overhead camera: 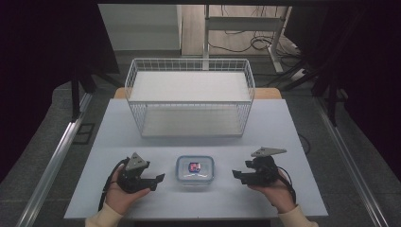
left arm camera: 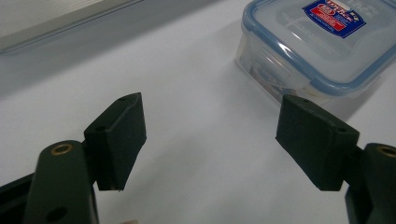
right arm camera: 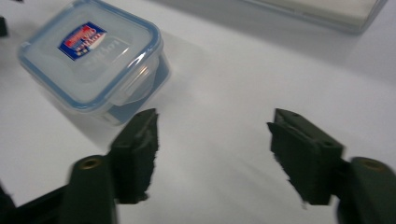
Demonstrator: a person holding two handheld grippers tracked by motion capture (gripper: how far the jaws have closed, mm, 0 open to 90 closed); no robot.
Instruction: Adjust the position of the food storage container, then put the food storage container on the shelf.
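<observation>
Tools (overhead camera: 161, 178) (overhead camera: 235, 174) flank a clear, blue-rimmed lidded container (overhead camera: 195, 170) with red-blue label.

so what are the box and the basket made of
Box: looks like clear plastic, glossy, since the table shows through its walls; the lid has a blue rim and snap flaps. Basket: thin wire grid, probably metal coated white, matte.
</observation>
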